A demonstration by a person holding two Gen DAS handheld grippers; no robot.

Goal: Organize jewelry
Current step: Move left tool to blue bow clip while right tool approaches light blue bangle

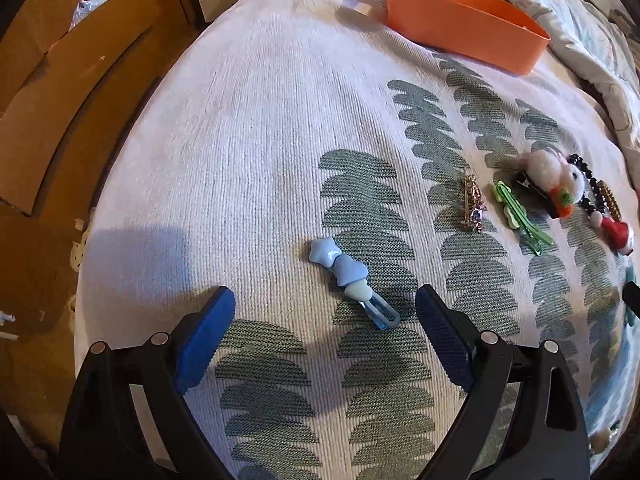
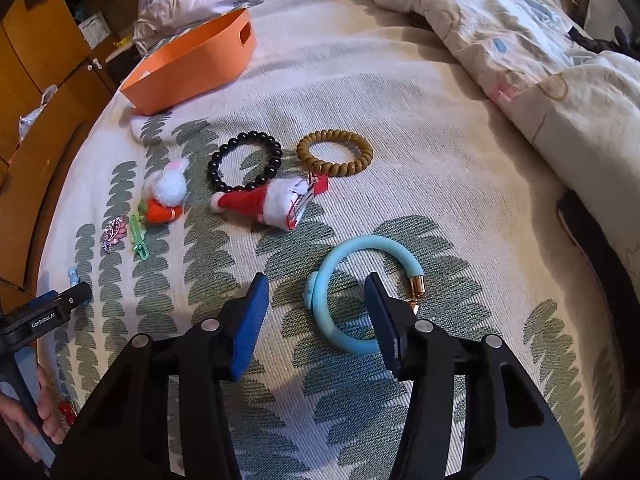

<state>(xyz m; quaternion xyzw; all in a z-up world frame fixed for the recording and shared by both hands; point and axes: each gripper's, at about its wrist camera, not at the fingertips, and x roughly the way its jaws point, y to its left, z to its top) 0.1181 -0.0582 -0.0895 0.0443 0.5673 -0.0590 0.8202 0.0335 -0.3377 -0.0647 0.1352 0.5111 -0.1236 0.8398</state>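
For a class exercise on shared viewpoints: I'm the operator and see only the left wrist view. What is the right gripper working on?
Observer: A turquoise bangle with a gold cap lies on the bedspread. The right gripper has its jaws open astride one side of the ring, not pressing it.
Operator: The red thing at my right edge?
Observer: A Santa-hat clip, lying over the near edge of the black bead bracelet.
Operator: Does the orange tray have a handle?
Observer: Yes, the orange tray has a slot handle cut in its end wall.
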